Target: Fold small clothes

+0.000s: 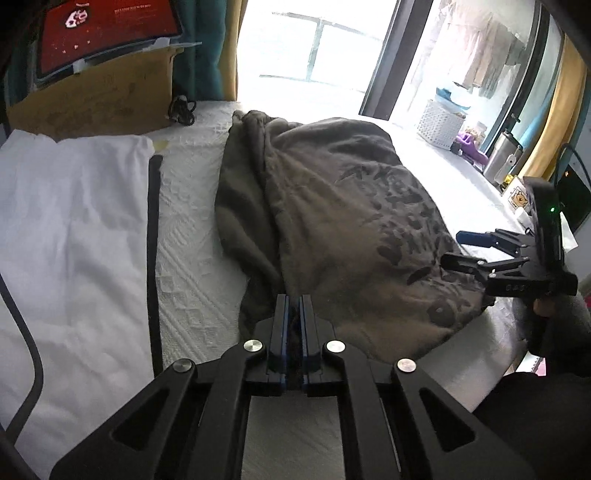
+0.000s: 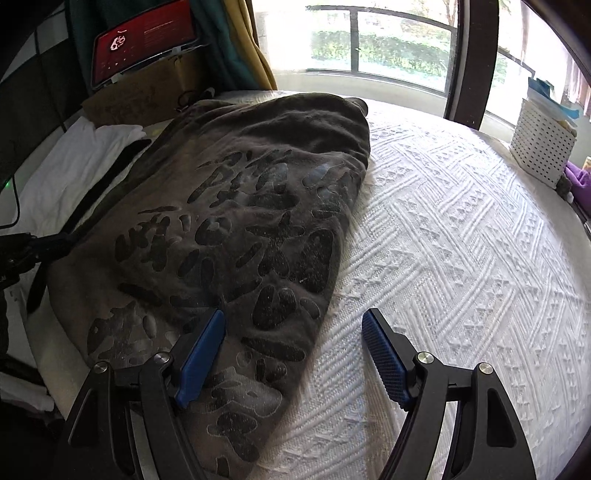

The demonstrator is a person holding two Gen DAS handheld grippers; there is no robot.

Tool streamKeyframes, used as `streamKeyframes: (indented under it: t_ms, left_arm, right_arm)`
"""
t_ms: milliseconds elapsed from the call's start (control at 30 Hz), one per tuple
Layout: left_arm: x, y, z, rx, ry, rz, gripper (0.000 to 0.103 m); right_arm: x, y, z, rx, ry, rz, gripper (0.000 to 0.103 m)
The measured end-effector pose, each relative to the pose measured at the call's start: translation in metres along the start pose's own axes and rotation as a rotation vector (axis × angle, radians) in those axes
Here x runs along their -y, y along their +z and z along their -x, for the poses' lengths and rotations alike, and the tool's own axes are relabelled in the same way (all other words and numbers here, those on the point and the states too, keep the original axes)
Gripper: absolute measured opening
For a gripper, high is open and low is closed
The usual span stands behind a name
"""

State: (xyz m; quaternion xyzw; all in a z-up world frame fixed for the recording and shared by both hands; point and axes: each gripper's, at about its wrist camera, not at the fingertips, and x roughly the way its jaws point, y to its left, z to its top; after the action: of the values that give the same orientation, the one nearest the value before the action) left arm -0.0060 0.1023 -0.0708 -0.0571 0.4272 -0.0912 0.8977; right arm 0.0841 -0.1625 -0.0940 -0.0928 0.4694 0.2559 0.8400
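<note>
A grey-brown garment with dark printed shapes (image 1: 332, 221) lies folded over on the white textured bedspread (image 1: 192, 236); it also shows in the right wrist view (image 2: 236, 206). My left gripper (image 1: 294, 299) is shut on the garment's near left edge. My right gripper (image 2: 293, 325) is open above the garment's near right edge, its left blue pad (image 2: 201, 354) over the cloth and its right pad (image 2: 384, 358) over the bedspread (image 2: 461, 236). It also appears at the right of the left wrist view (image 1: 452, 247).
A folded white garment (image 1: 70, 229) with a black strap (image 1: 153, 236) lies left of the grey one. A cardboard box (image 1: 96, 99) and a red screen (image 1: 107, 29) stand at the back left. A white perforated basket (image 2: 543, 144) sits at the far right by the window.
</note>
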Motion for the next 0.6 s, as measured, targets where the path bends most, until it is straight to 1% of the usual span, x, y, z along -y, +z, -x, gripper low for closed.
streamKeyframes:
  t_ms: [33,67,100,167,233,267,300,467,600]
  left_arm:
    - [0.002,0.0,0.002,0.007,-0.006,0.002,0.027]
    - [0.003,-0.001,0.003,0.011,-0.015,0.003,0.039]
    - [0.004,-0.002,0.004,0.013,-0.022,0.004,0.053]
    - [0.008,-0.007,-0.001,-0.003,-0.027,-0.008,0.055]
    - [0.009,-0.016,-0.015,-0.065,-0.015,-0.022,0.055]
    - [0.01,-0.019,-0.018,-0.079,-0.008,-0.021,0.055]
    - [0.011,-0.022,-0.016,-0.049,0.002,-0.034,0.055]
    - [0.012,-0.024,-0.013,-0.045,0.015,-0.031,0.055]
    - [0.017,-0.029,-0.011,-0.038,0.058,-0.064,0.055]
  right_arm:
    - [0.001,-0.001,0.001,0.001,0.0,0.0,0.078]
    - [0.0,-0.002,0.002,0.002,0.0,0.0,0.078]
    - [0.0,-0.003,0.003,0.002,0.002,0.0,0.078]
    - [0.001,-0.007,0.006,0.003,0.005,0.001,0.078]
    - [0.001,-0.01,0.006,0.004,0.004,0.001,0.078]
    - [0.001,-0.011,0.007,0.005,0.004,0.003,0.079]
    - [0.001,-0.011,0.008,0.005,0.003,0.005,0.079]
    - [0.0,-0.017,0.011,0.009,0.002,0.009,0.079]
    - [0.0,-0.021,0.014,0.022,0.004,0.012,0.079]
